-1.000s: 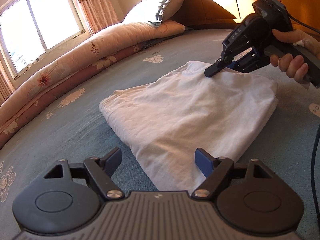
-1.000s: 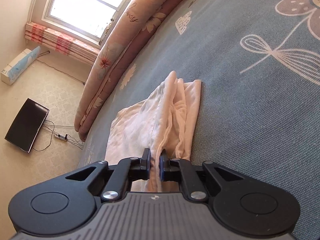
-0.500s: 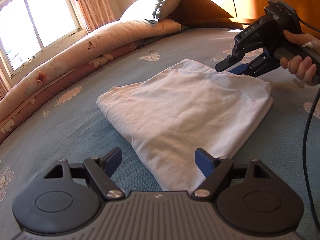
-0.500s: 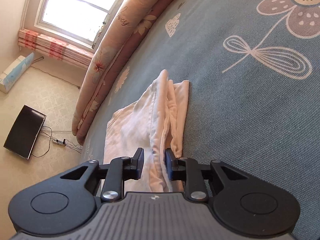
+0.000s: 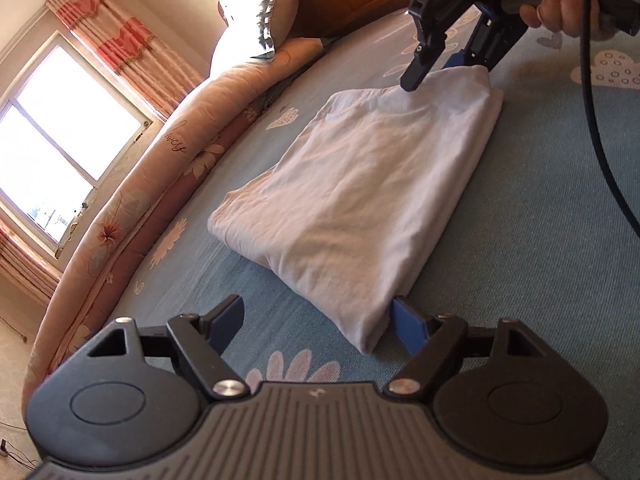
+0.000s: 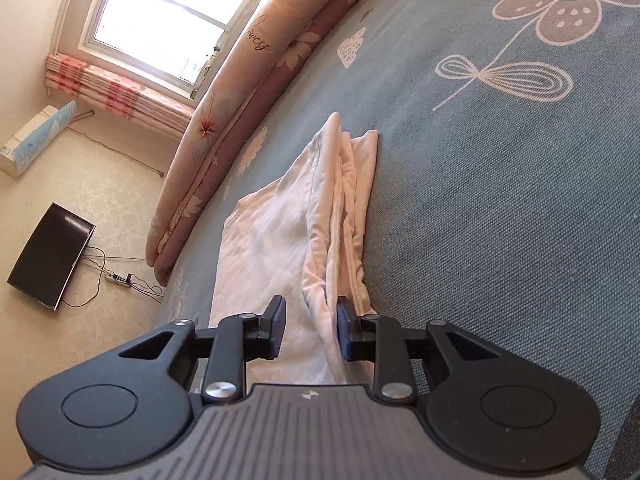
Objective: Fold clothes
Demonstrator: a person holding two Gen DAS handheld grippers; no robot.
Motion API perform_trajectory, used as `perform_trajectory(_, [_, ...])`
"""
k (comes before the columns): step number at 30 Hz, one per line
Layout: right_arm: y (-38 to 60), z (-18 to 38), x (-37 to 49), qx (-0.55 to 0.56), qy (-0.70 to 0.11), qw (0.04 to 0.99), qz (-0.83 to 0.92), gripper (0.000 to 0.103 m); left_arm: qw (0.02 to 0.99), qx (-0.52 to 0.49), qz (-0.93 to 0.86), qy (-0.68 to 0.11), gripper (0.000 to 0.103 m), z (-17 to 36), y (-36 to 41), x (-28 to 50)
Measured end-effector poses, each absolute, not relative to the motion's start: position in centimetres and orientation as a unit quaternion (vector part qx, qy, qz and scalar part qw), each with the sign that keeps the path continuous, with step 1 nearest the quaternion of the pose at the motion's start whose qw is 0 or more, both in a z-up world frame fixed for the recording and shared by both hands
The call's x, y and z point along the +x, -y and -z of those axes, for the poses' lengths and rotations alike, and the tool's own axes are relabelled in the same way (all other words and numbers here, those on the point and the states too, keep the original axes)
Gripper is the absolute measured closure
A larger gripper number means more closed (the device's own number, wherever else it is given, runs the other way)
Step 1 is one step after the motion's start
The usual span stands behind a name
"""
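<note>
The white garment [image 5: 352, 184] lies folded into a neat rectangle on the blue flowered bedspread [image 5: 540, 240], filling the middle of the left wrist view, with its near corner reaching the lower centre of the frame. A second ago the right gripper [image 5: 444, 66], at the upper right of that view, was pinched on the far edge of the cloth; now its jaws have parted and the fabric lies loose between them, no longer pressed, as the right wrist view shows. The left gripper [image 5: 320, 322] has dipped and rolled toward the near corner, its jaws wide apart, holding nothing, its right-hand pad just beside the folded edge. To my eye that fold is laid down and released, and the left side looks set to take the near corner next.
</note>
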State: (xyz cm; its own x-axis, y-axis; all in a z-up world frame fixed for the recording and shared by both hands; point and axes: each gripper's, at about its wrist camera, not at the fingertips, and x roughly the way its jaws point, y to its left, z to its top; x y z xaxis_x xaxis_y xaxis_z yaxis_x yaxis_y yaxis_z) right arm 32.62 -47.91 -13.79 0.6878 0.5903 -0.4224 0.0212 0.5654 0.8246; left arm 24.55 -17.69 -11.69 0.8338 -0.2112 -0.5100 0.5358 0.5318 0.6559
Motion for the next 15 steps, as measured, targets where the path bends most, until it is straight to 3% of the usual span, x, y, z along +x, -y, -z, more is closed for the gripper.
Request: perform_trajectory(15, [47.6,13.1,32.3,0.425,-0.357,0.811,-0.185,0.072,0.764,0.613,0.191,-0.064,0.022,14.3,20.1,22.3])
